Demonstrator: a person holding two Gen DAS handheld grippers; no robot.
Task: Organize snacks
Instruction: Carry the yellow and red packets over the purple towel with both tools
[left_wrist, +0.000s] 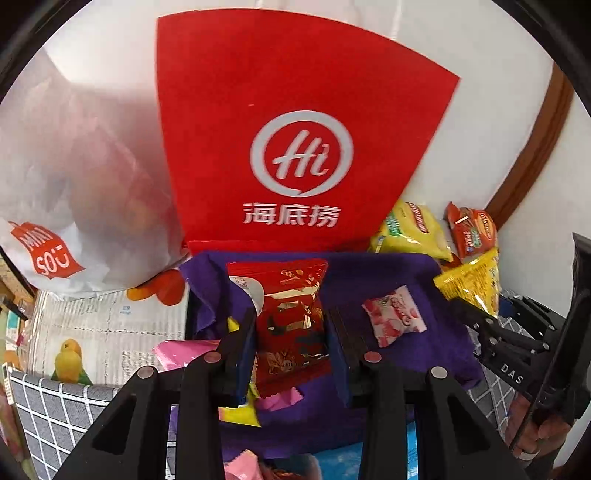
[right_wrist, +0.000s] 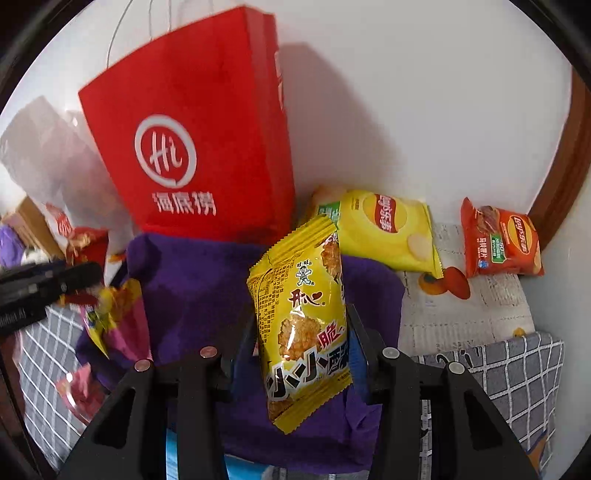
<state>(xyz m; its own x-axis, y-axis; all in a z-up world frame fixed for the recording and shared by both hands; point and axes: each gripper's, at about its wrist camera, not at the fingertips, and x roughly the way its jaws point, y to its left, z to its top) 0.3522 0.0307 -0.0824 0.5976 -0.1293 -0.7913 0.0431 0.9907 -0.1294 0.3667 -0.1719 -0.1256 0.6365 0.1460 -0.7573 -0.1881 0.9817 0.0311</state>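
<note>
My left gripper is shut on a red snack packet with gold print, held above a purple cloth. A small pink-and-white candy lies on that cloth to the right. My right gripper is shut on a yellow rice-cracker packet, held upright over the same purple cloth. The yellow packet and the right gripper's black frame show at the right edge of the left wrist view. The left gripper appears at the left of the right wrist view.
A red paper bag stands against the white wall behind the cloth. A white plastic bag sits to its left. Yellow and orange crisp bags lie at the back right. Pink and yellow wrappers lie left on checked fabric.
</note>
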